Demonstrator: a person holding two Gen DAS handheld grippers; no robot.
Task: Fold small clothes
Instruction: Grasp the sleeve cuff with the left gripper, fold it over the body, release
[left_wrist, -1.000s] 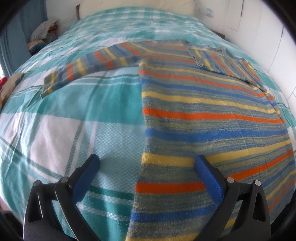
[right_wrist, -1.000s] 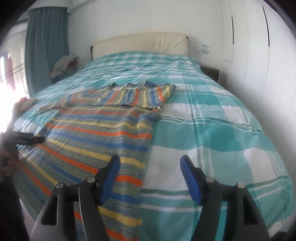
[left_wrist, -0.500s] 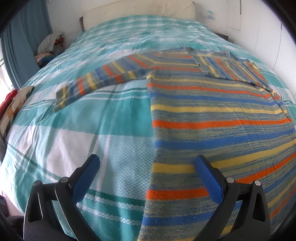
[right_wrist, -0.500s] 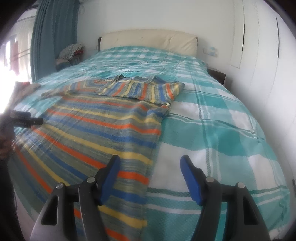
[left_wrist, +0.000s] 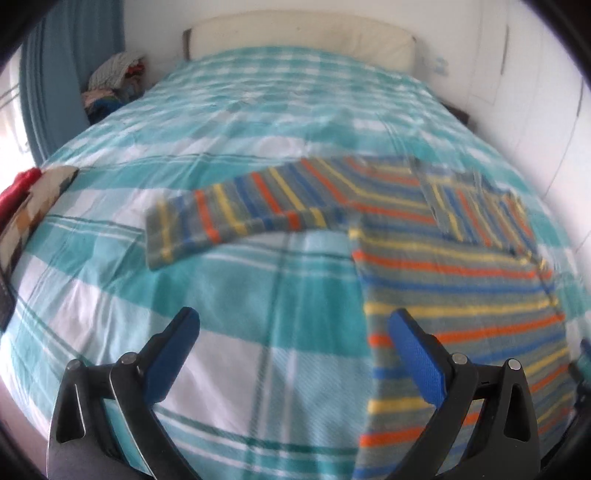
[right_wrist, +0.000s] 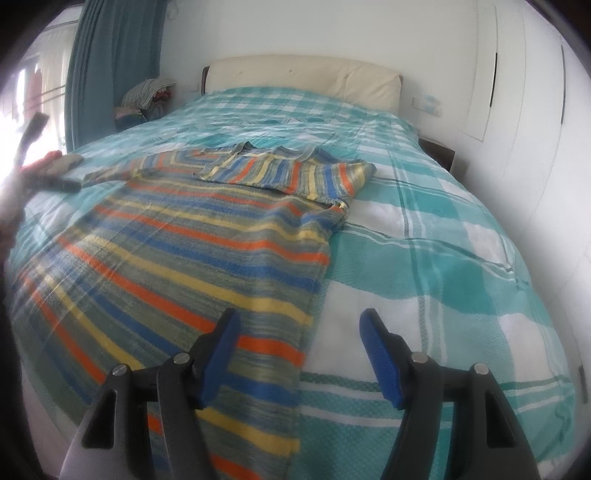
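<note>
A striped sweater (left_wrist: 454, 295) in grey, orange, yellow and blue lies flat on the bed. Its left sleeve (left_wrist: 236, 210) stretches out to the left. Its right sleeve (right_wrist: 291, 173) is folded across the chest. My left gripper (left_wrist: 291, 328) is open and empty above the bedspread, just left of the sweater's side edge. My right gripper (right_wrist: 299, 325) is open and empty above the sweater's right edge near the hem (right_wrist: 236, 406). The left gripper shows faintly at the left edge of the right wrist view (right_wrist: 44, 177).
The bed has a teal and white checked bedspread (right_wrist: 443, 258) and a cream headboard (right_wrist: 303, 81). A pile of clothes (left_wrist: 114, 81) sits beside the bed at the far left by a blue curtain (right_wrist: 107, 66). A white wall (right_wrist: 535, 129) runs along the right.
My left gripper has swung left and pulled back, so the outstretched sleeve now sits near the middle of its view. My right gripper has shifted slightly forward. Both stay open.
</note>
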